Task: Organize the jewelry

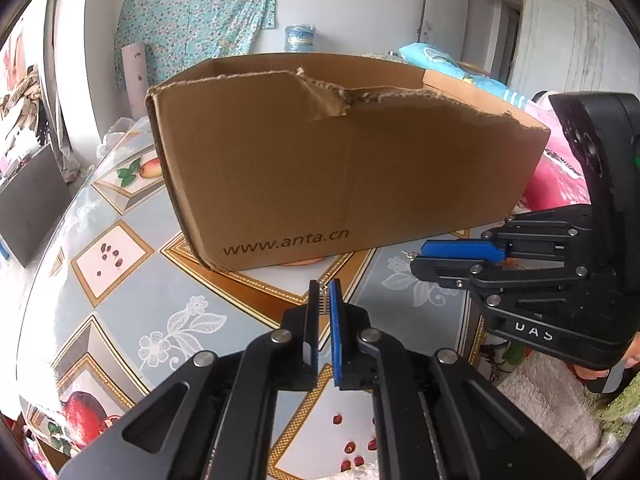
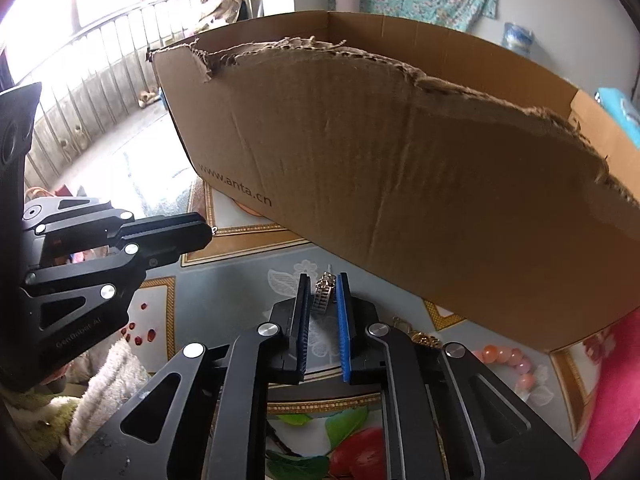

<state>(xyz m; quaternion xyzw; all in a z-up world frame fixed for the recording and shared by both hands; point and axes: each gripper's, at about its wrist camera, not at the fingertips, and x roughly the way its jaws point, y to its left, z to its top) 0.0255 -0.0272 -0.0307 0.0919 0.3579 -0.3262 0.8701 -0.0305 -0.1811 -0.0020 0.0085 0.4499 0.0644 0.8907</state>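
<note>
Right gripper (image 2: pixel 324 292) around a silver earring (image 2: pixel 325 294), beside cardboard box (image 2: pixel 400 168).

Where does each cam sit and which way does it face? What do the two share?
Left wrist: on the left gripper, looking forward and down along its fingers at the cardboard box; right gripper and fingers of the hand holding it enter from the right.
Right wrist: on the right gripper, facing the same box wall; left gripper enters from the left.
Shared: box, patterned tablecloth, each other's gripper.
</note>
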